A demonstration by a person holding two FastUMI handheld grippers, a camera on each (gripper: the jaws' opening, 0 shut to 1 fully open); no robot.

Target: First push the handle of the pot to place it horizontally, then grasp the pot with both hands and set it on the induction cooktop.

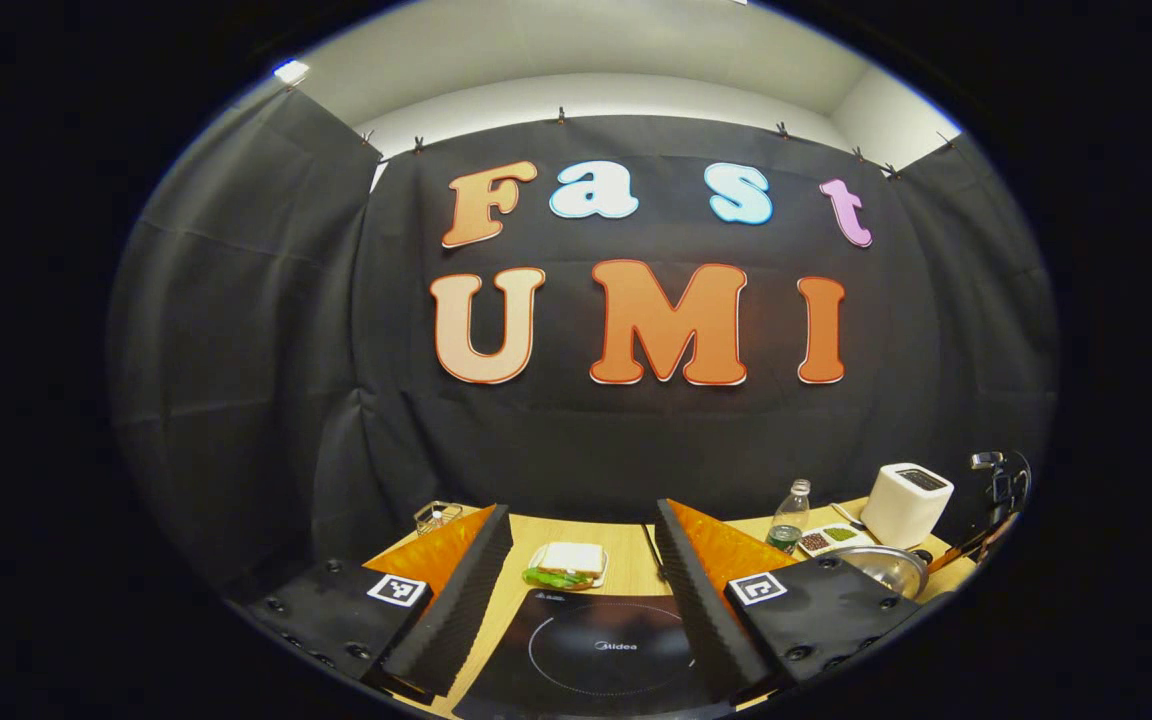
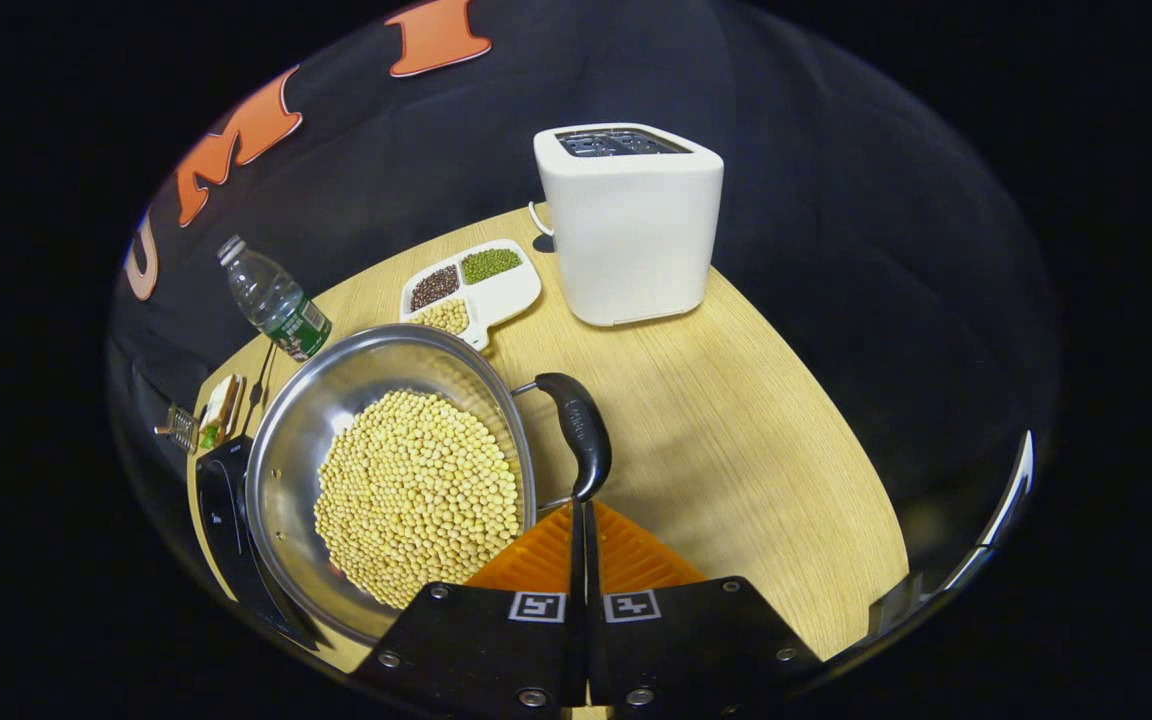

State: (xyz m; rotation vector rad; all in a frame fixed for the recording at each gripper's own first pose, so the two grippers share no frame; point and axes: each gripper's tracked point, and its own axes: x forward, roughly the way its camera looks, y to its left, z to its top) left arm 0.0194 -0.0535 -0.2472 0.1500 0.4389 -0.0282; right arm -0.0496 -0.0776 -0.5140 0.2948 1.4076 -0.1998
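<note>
In the right gripper view, the pot (image 2: pixel 391 480), filled with pale beans, sits at lower left on the wooden table (image 2: pixel 736 420), its near rim overlapping the induction cooktop (image 2: pixel 226 520) at the frame's left edge. Its black handle (image 2: pixel 576 430) stands at centre, just above the right gripper (image 2: pixel 584 520), whose fingers are closed together with nothing between them. This looks like the handle-pushing step; the next move calls for nudging the handle sideways. In the left gripper view, the left gripper (image 1: pixel 581 560) hovers spread wide above the cooktop.
</note>
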